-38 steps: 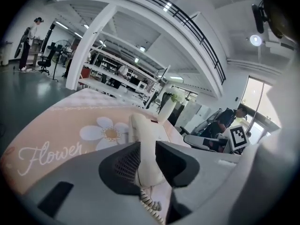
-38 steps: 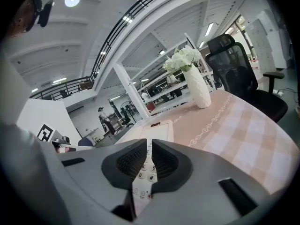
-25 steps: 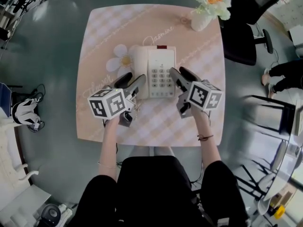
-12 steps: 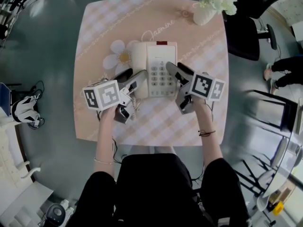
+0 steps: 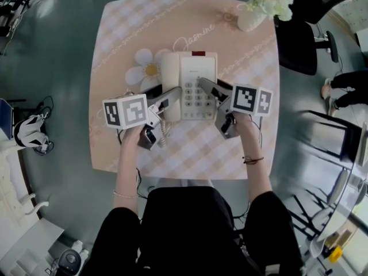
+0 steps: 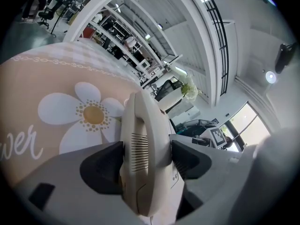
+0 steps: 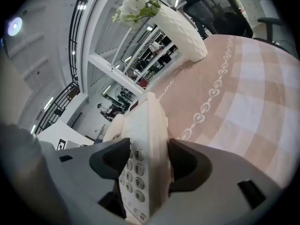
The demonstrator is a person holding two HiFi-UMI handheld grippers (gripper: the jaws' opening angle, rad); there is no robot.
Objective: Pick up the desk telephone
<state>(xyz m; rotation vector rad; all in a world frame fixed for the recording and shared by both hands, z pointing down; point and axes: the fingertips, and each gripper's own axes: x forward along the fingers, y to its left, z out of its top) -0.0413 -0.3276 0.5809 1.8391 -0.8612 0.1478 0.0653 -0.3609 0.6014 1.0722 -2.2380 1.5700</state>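
A cream desk telephone (image 5: pixel 198 68) lies flat on the pink checked table (image 5: pixel 115 50), its handset (image 5: pixel 169 68) in the cradle on the left. My left gripper (image 5: pixel 165 92) straddles the handset's near end. In the left gripper view the handset (image 6: pixel 143 144) stands between the dark pads (image 6: pixel 105 165), which sit right beside it. My right gripper (image 5: pixel 211 86) straddles the phone's right edge, one pad over the keypad (image 7: pixel 133 165), the other outside the casing. Both grippers stand wide open around the telephone (image 7: pixel 145 125).
A white vase of flowers (image 5: pixel 253 16) stands at the table's far right corner. The coiled cord (image 5: pixel 164 132) lies by the left gripper. A black office chair (image 5: pixel 299 45) and another person's legs (image 5: pixel 345 91) are to the right, off the table.
Both grippers slid forward onto the telephone and rolled a little, and their jaws spread wider. The telephone has stayed flat on the table.
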